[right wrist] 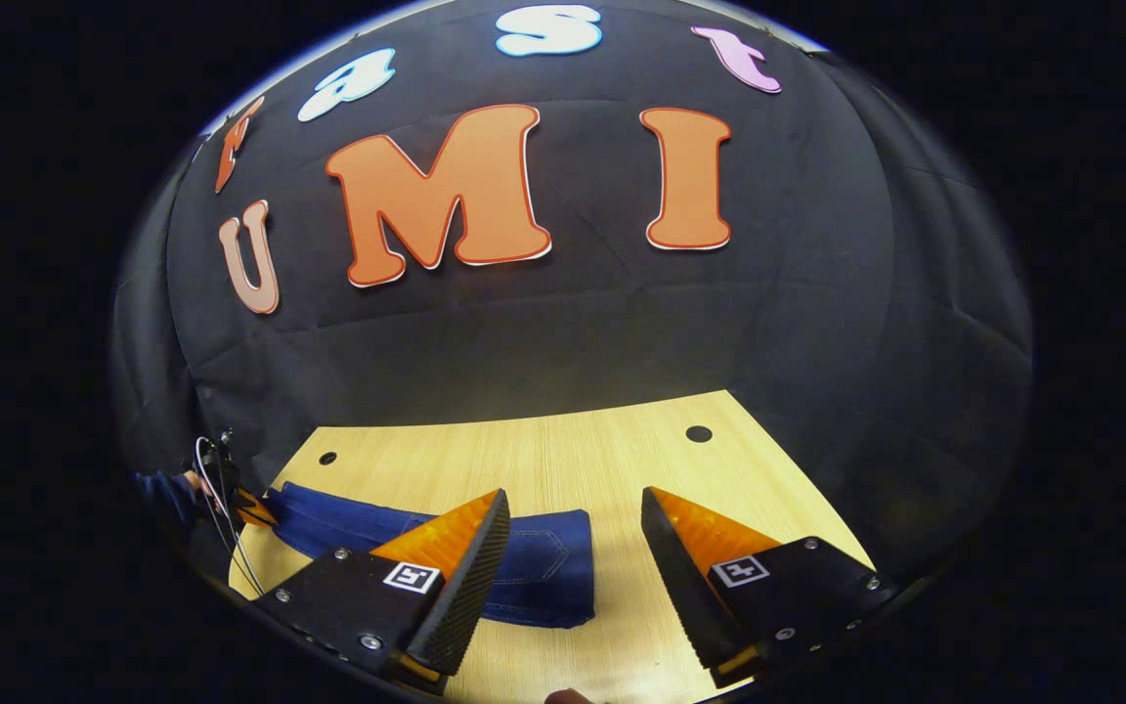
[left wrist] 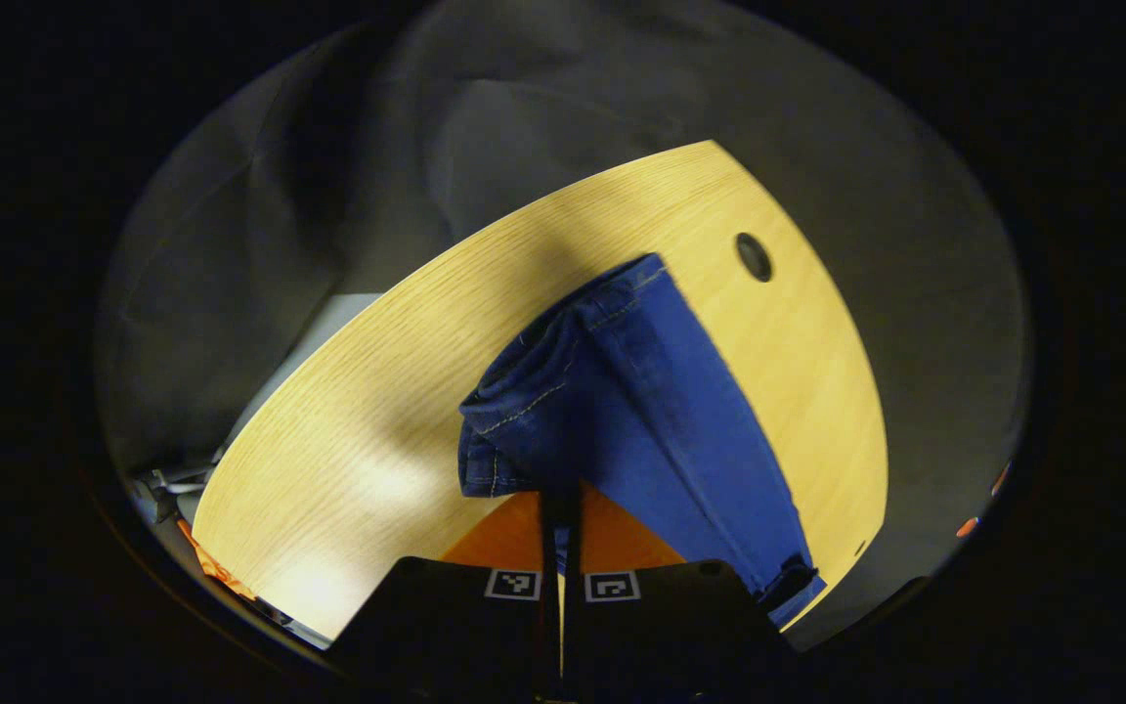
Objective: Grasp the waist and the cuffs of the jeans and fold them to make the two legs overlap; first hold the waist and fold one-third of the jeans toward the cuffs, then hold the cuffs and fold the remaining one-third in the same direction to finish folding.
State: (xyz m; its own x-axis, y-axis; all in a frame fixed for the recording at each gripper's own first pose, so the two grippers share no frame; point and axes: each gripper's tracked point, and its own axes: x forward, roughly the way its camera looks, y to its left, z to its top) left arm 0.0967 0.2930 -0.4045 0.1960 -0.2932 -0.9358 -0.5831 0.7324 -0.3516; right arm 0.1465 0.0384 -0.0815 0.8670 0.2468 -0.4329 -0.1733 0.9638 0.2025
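The blue jeans (left wrist: 641,411) lie on a light wooden table (left wrist: 377,391). In the left gripper view a stitched hem end is bunched and lifted, and my left gripper (left wrist: 560,501) is shut on it, both fingers pressed together over the denim. In the right gripper view the jeans (right wrist: 543,557) stretch across the table (right wrist: 563,455) from the far left to between my fingers, with a pocket showing at the near end. My right gripper (right wrist: 573,495) stands open just above that end, its fingers (right wrist: 470,567) wide apart with nothing pinched. The left gripper (right wrist: 252,508) shows small at the far left, at the other end of the jeans.
The table has round holes (right wrist: 698,433) near its back corners. The black cloth wall (right wrist: 563,332) rises right behind the table. A hand and white cables (right wrist: 216,489) are at the far left by the table edge.
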